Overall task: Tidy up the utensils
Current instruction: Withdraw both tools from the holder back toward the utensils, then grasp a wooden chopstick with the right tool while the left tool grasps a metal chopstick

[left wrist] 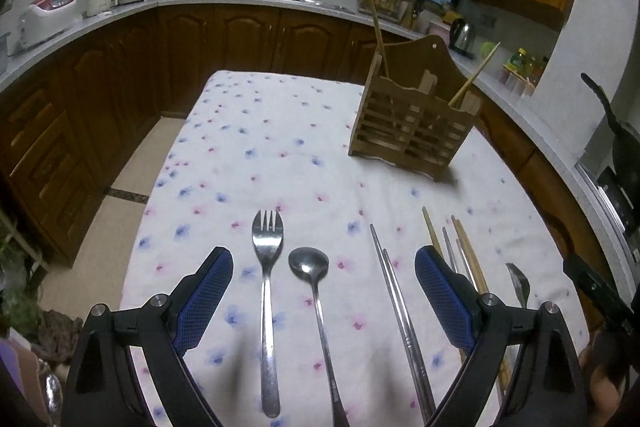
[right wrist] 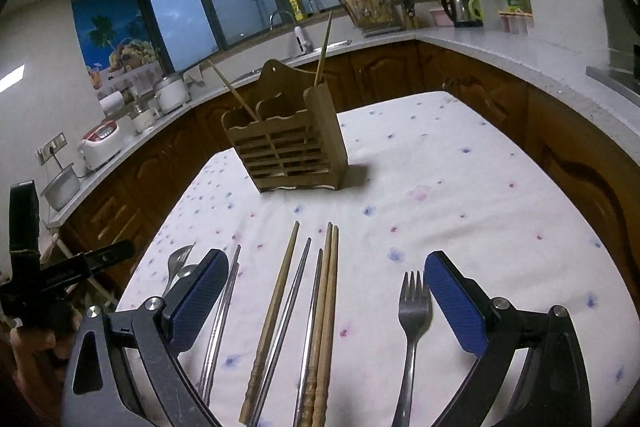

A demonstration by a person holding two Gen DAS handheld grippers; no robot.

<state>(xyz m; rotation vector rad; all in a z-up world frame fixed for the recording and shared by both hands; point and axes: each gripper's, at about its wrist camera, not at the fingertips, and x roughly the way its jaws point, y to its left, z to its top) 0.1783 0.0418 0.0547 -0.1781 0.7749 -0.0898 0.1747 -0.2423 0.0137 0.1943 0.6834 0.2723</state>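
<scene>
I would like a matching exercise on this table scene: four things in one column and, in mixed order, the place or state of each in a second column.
Things:
1. wooden holder
2. spoon
3. left tongs
4. two wooden chopsticks

Places or states:
A. open, holding nothing
B. standing inside the holder
C. upright at the far part of the tablecloth
D. lying flat beside a fork

Pairs: 1-C, 2-D, 3-A, 4-B

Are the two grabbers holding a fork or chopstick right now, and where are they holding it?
No, nothing is held. The left gripper and right gripper are both open above the utensils lying on the tablecloth.
</scene>
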